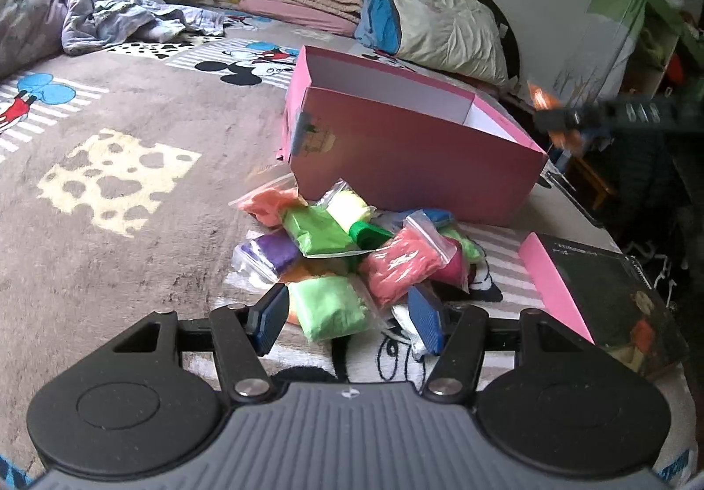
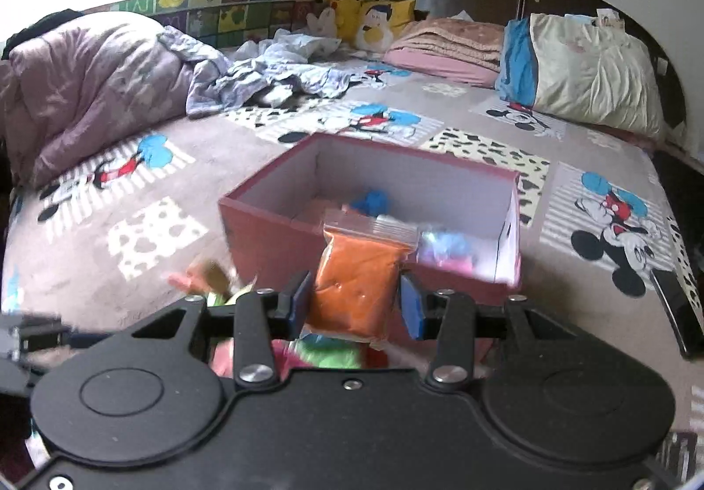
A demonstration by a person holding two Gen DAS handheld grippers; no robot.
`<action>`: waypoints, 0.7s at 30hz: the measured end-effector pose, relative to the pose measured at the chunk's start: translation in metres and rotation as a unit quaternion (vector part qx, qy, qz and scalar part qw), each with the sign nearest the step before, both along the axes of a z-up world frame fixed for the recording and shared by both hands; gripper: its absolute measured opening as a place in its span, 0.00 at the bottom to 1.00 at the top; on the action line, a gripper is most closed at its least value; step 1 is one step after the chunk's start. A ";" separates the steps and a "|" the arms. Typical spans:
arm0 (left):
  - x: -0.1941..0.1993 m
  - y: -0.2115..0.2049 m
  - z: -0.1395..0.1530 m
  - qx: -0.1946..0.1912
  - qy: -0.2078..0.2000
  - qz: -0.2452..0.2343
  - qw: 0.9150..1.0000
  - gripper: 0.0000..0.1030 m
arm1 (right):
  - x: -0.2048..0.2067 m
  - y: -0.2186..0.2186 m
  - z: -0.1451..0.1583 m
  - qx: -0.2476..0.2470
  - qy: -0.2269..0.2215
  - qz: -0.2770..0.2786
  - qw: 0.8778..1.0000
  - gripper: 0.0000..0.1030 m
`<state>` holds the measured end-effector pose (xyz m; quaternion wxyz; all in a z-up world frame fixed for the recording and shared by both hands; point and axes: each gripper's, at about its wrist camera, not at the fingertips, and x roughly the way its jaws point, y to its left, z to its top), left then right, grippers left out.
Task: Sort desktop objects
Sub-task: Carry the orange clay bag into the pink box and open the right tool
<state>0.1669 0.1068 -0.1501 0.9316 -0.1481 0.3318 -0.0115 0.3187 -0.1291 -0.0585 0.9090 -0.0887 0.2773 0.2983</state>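
Note:
A pile of small zip bags of coloured clay [image 1: 347, 252] lies on the bed in front of an open pink box [image 1: 409, 142]. My left gripper [image 1: 347, 316] is open, its fingers on either side of a light green bag [image 1: 328, 307] at the near edge of the pile. My right gripper [image 2: 356, 305] is shut on an orange bag [image 2: 356, 283] and holds it above the near wall of the pink box [image 2: 273, 235]. Blue and pink bags [image 2: 374, 202] lie inside the box. The right gripper also shows blurred in the left wrist view [image 1: 567, 118], beyond the box.
The pink box lid [image 1: 603, 305] lies to the right of the pile, near the bed's edge. Pillows [image 2: 589, 72], folded blankets, a crumpled quilt [image 2: 97, 85] and plush toys [image 2: 347, 8] are at the back. A dark phone [image 2: 675, 309] lies at the right.

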 end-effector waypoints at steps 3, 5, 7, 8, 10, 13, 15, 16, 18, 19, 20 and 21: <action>0.000 0.001 -0.001 -0.004 0.004 0.003 1.000 0.57 | 0.023 0.001 0.008 -0.001 -0.001 -0.002 1.000 0.41; 0.001 0.001 -0.002 -0.005 0.004 0.004 1.000 0.57 | 0.038 0.004 0.010 -0.007 0.003 -0.002 1.000 0.41; 0.003 0.001 -0.002 -0.005 0.006 0.003 1.000 0.57 | 0.054 0.007 0.009 -0.008 0.014 -0.003 1.000 0.41; 0.003 0.002 -0.003 -0.005 0.007 0.003 1.000 0.57 | 0.062 0.008 0.008 -0.008 0.019 -0.004 1.000 0.41; 0.005 0.001 -0.004 -0.002 0.009 0.001 1.000 0.57 | 0.078 0.014 0.006 -0.020 0.024 -0.005 1.000 0.41; 0.006 0.002 -0.006 0.000 0.012 0.002 1.000 0.57 | 0.100 0.023 -0.001 -0.031 0.039 -0.009 0.999 0.41; 0.006 0.002 -0.007 0.002 0.014 0.002 1.000 0.57 | 0.116 0.031 -0.009 -0.049 0.047 -0.015 0.998 0.41; 0.007 0.002 -0.008 0.002 0.015 0.002 1.000 0.57 | 0.121 0.034 -0.014 -0.054 0.053 -0.017 0.997 0.41; 0.007 0.003 -0.009 0.002 0.017 0.002 1.000 0.57 | 0.131 0.040 -0.020 -0.063 0.063 -0.021 0.996 0.41; 0.007 0.003 -0.009 0.002 0.018 0.003 1.000 0.57 | 0.135 0.044 -0.024 -0.069 0.069 -0.022 0.995 0.41; 0.008 0.004 -0.009 0.001 0.018 0.002 1.000 0.57 | 0.139 0.047 -0.027 -0.073 0.074 -0.025 0.994 0.41; 0.008 0.004 -0.010 0.001 0.018 0.002 1.000 0.57 | 0.142 0.050 -0.031 -0.076 0.080 -0.027 0.994 0.41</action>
